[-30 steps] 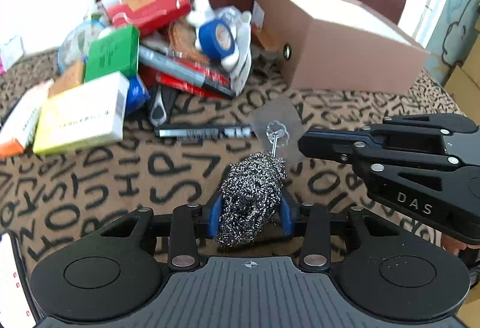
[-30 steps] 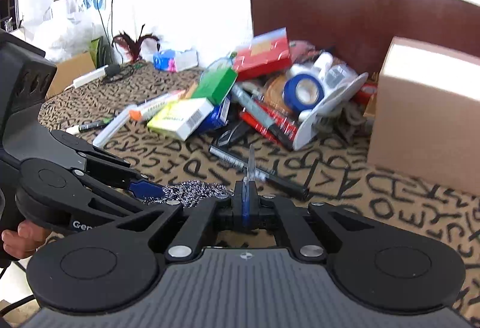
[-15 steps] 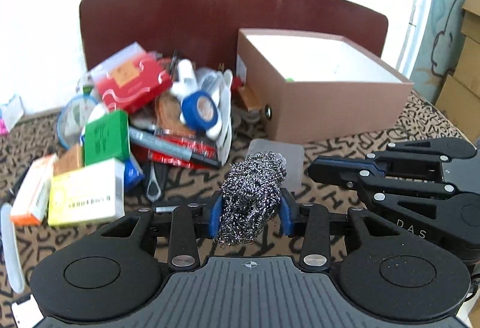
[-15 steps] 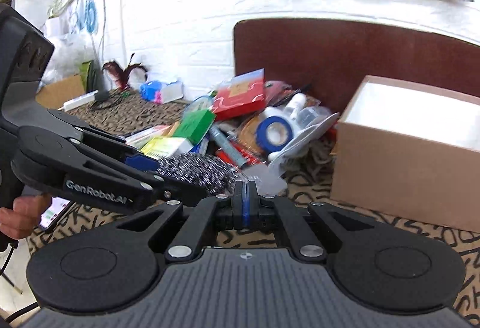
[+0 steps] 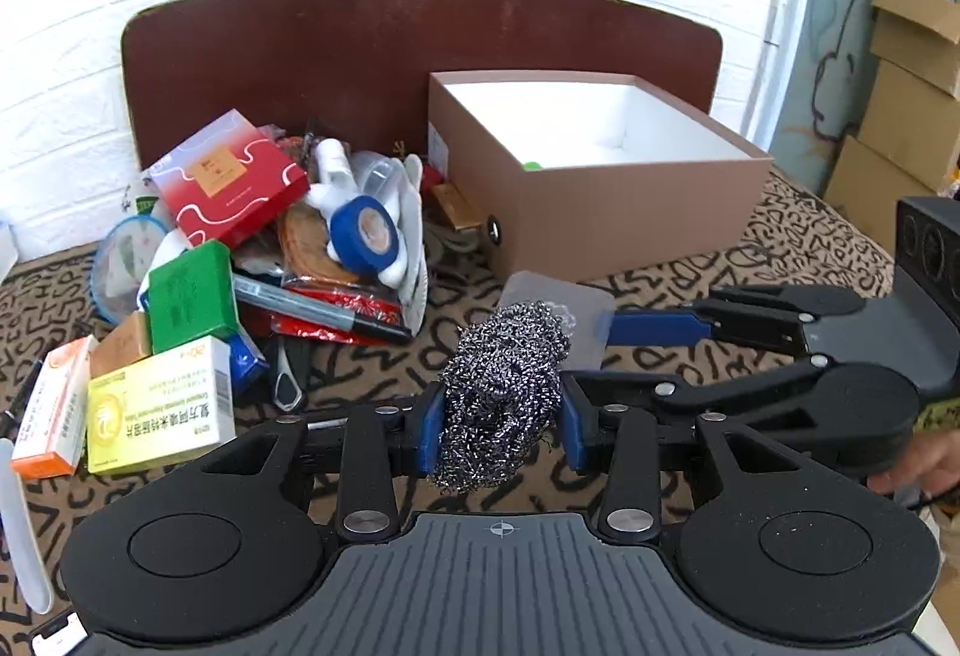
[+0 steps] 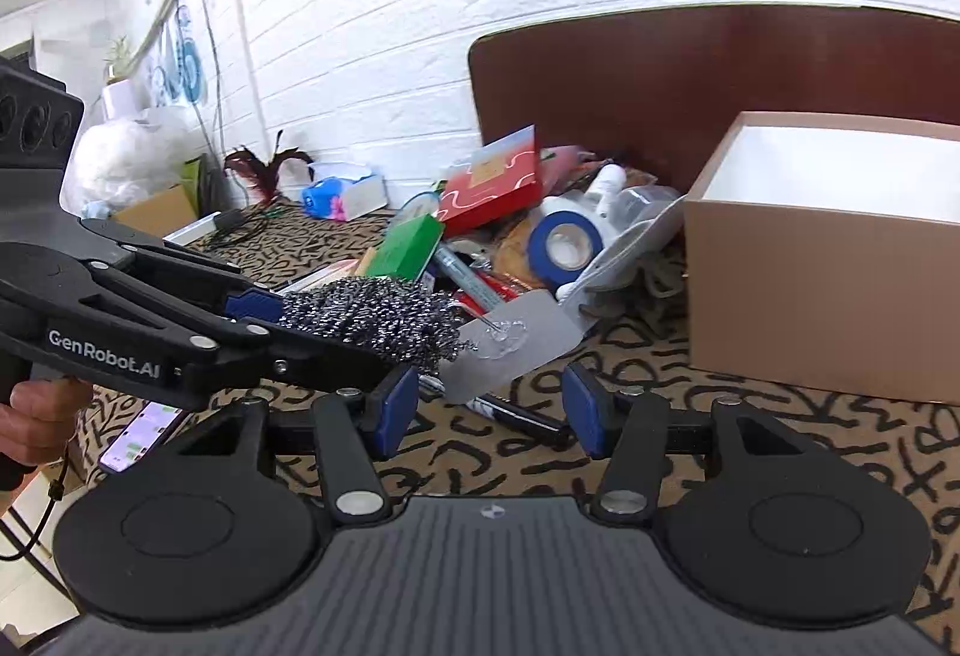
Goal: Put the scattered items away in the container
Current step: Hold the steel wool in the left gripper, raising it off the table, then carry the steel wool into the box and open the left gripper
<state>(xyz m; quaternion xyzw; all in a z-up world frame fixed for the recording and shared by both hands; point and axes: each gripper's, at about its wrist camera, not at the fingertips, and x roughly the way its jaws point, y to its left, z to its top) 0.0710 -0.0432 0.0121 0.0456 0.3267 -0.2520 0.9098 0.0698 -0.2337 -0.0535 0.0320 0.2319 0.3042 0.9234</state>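
Observation:
My left gripper is shut on a steel wool scourer and holds it above the patterned cloth; the scourer also shows in the right wrist view. A clear plastic hook sheet hangs caught on the scourer, loose between the jaws of my right gripper, which is open and empty. It also shows in the left wrist view. The open brown cardboard box stands ahead to the right, white inside; it appears in the right wrist view.
A pile of items lies left of the box: red packet, blue tape roll, green box, yellow box, black marker. A brown headboard stands behind. A phone lies at the left.
Both grippers rose and tilted up, bringing the box interior into view. My right gripper opened and let go of the clear sheet, which now hangs on the scourer.

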